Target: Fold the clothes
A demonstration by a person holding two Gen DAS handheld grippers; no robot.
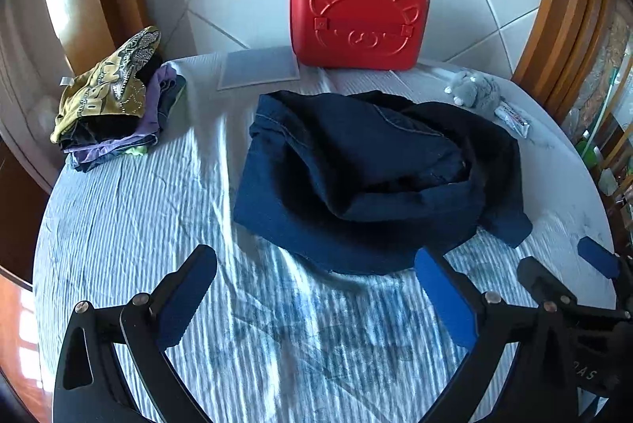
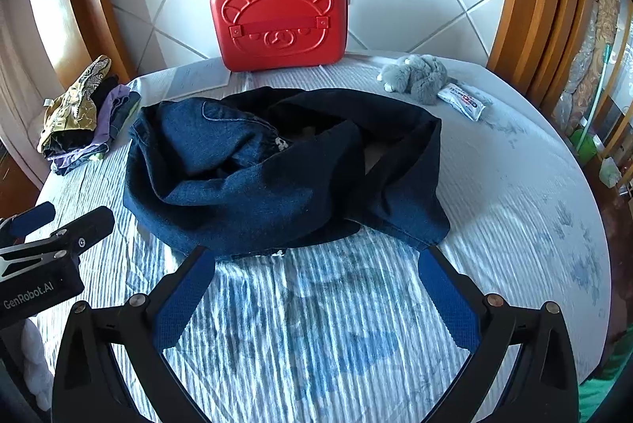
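Dark jeans (image 1: pixel 368 177) bunched mid-frame on striped bedsheet (image 1: pixel 130 225) (partly folded, one leg trailing lower right). Left gripper (image 1: pixel 316 288) spread wide, holding nothing, just short of denim's near edge. Right gripper (image 2: pixel 316 288) likewise wide, fingertips at denim's hem. Folded clothes stack (image 1: pixel 114 106) upper left. Red case (image 1: pixel 358 13) top centre, grey plush (image 2: pixel 415 74) upper right.

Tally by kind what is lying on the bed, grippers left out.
Jeans: 1
Folded clothes pile: 1
Red case: 1
Grey plush toy: 1
Tube: 1
Flat grey pad: 1
Total: 6
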